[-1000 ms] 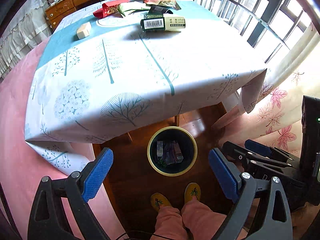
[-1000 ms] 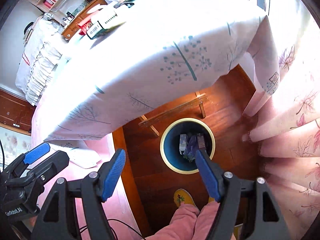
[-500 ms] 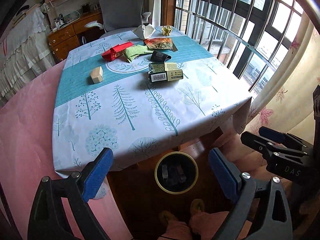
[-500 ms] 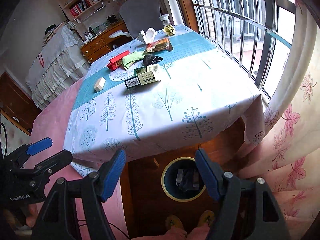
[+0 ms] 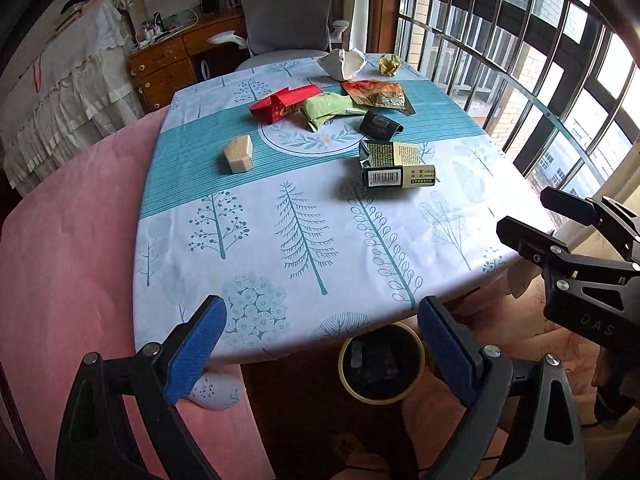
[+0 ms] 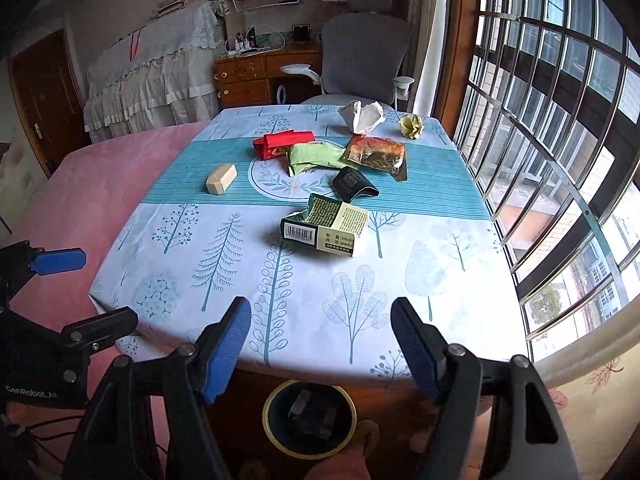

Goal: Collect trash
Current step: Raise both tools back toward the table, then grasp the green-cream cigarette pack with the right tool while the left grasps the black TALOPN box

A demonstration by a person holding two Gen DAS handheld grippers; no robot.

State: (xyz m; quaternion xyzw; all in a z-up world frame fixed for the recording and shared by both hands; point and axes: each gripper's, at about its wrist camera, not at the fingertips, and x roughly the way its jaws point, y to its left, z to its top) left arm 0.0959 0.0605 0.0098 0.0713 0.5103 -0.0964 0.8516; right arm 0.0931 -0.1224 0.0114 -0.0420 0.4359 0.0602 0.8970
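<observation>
Between pickups: I hold the left gripper [image 5: 320,344] and right gripper [image 6: 320,352] with jaws apart and empty, the bin [image 6: 309,418] just below them. The green carton [image 6: 324,230] lies ahead of the right gripper, so I judge the next move a forward reach, straddling it.

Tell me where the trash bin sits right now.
The trash bin stands on the floor under the table's near edge, at the bottom of both wrist views, below the open right gripper.
</observation>
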